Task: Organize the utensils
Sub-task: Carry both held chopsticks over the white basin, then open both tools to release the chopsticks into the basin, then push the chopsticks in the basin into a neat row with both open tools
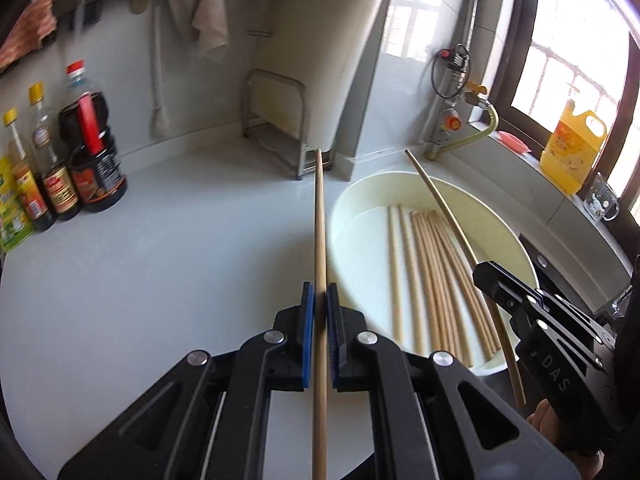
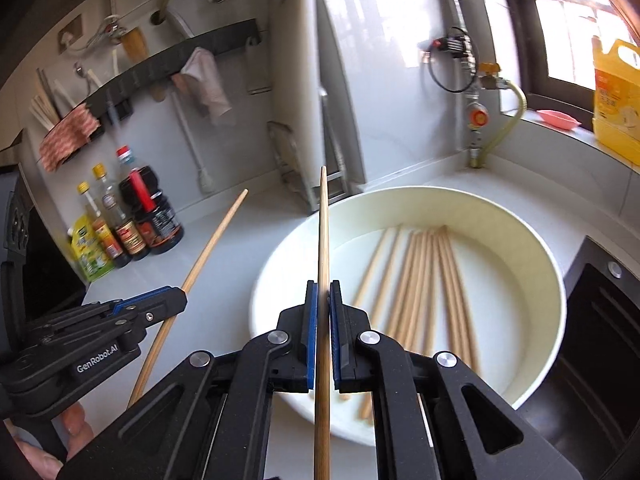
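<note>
One chopstick (image 1: pixel 319 216) per hand-held gripper (image 1: pixel 320 300) (both clamped)

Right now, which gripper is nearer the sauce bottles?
Left. The left gripper is over the counter between the sauce bottles and the basin; the right gripper is over the basin's near rim, farther from them. Each grips one chopstick.

A home kitchen — sauce bottles (image 1: pixel 80 152) on the counter (image 1: pixel 180 220), gas valve (image 2: pixel 478 116), dishcloth (image 1: pixel 208 8) hanging.
</note>
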A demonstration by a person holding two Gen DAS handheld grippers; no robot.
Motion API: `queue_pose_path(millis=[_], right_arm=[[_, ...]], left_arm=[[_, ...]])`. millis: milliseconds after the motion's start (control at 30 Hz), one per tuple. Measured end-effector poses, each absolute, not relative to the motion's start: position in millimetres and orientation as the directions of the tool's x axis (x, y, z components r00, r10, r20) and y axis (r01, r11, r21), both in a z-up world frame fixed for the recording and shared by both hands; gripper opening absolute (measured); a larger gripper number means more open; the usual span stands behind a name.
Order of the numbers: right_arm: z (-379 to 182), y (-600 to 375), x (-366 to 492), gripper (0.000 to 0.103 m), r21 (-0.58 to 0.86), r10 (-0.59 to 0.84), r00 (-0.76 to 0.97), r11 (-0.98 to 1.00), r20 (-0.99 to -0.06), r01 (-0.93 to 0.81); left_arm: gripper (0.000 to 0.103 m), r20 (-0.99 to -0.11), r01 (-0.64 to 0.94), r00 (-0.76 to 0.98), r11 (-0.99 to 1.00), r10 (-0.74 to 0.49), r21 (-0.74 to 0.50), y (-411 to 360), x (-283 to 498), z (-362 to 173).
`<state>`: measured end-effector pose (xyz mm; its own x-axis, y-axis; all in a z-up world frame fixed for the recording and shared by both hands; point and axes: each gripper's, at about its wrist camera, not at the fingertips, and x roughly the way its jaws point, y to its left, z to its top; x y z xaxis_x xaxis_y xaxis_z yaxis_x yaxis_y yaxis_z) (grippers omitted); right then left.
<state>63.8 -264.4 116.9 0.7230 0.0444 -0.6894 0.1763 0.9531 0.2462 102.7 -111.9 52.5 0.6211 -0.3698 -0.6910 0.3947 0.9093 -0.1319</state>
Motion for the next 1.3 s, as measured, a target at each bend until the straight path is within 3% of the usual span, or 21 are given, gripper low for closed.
queue_pose_path(millis=[233,467,567,633,1300], right_arm=[[90,-321,68,0.006,0.252,-0.038,0.696,0.917,-0.717,0.310],[75,-335,69,0.006,0.253,-0.050,0.679,0.906,-0.733,0.340],[73,-334,69,0.007,0.253,-0.048,0.680,0.907,-0.732,0.337],[73,-334,68,0.011,0.249,-0.056,0.680,0.906,-0.731,0.342],[86,-328,59,0.017,0.254,-0.047,0.702,0.914,-0.710,0.318]], left_arm=[[0.007,-0.707,0.515,0.554,0.848,-0.440,-0.124,-190,129,49],[0.008,-0.739,0.544,0.506,0.829,-0.445,-0.126,-221,142,29],[0.030,-0.741,0.531,0.512,0.838,-0.434,-0.124,-221,143,25],[0.050,-0.734,0.518,0.533,0.848,-0.421,-0.110,-218,141,25],[0.054,-0.720,0.420,0.605,0.904,-0.342,-0.077,-182,124,40]])
